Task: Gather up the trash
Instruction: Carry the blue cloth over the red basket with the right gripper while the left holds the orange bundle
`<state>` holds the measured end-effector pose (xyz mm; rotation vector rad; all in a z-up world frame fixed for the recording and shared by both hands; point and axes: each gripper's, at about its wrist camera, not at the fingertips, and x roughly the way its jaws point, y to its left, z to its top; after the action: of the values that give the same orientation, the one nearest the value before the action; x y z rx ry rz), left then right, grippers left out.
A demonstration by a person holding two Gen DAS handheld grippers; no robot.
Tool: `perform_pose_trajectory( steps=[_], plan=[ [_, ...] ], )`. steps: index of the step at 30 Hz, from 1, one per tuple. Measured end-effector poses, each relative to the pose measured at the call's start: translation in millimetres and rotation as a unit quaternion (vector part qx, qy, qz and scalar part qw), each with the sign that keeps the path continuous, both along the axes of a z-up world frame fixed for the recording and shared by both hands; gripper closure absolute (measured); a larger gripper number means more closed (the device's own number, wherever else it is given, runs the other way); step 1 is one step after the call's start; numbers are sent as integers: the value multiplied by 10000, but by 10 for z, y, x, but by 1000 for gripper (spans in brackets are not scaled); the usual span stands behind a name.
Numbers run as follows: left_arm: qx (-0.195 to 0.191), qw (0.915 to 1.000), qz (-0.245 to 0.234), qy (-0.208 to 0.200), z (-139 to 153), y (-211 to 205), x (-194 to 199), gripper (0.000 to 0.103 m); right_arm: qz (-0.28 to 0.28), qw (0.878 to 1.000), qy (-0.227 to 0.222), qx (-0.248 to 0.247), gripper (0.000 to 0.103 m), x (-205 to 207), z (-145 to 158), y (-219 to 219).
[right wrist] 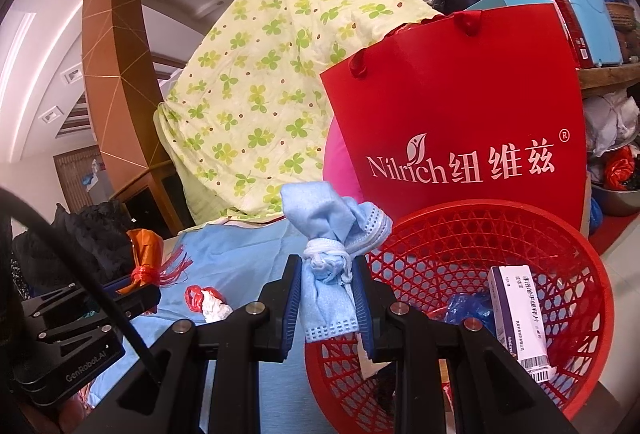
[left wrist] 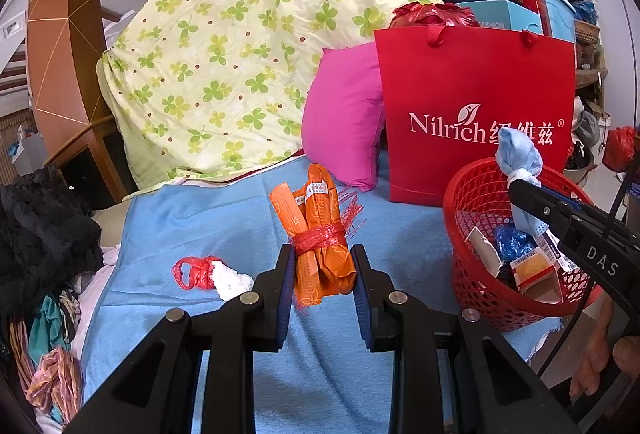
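Observation:
An orange wrapper bundle (left wrist: 320, 230) tied with red string lies on the blue cloth (left wrist: 200, 234). My left gripper (left wrist: 323, 266) is open, its fingers on either side of the bundle's near end. My right gripper (right wrist: 328, 290) is shut on a knotted blue face mask (right wrist: 332, 246) and holds it above the near rim of the red basket (right wrist: 580, 274); the mask also shows in the left wrist view (left wrist: 518, 162). The basket (left wrist: 472, 194) holds small boxes and a blue wrapper. A red-and-white crumpled scrap (left wrist: 212, 274) lies left of the bundle.
A red Nilrich paper bag (left wrist: 476, 114) stands behind the basket, beside a pink pillow (left wrist: 344, 118) and a green floral quilt (left wrist: 224, 58). Dark clothes (left wrist: 40, 226) pile at the left. Boxes and bags stack at the back right.

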<state>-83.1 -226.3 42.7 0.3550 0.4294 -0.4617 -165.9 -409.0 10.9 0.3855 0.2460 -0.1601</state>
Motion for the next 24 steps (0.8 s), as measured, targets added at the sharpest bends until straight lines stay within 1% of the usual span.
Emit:
perform_pose_trajectory(
  steps=[24],
  plan=[
    [85, 9997, -215, 29, -15, -217, -112, 74, -286, 9994, -12, 181, 76, -162, -23, -249]
  ],
)
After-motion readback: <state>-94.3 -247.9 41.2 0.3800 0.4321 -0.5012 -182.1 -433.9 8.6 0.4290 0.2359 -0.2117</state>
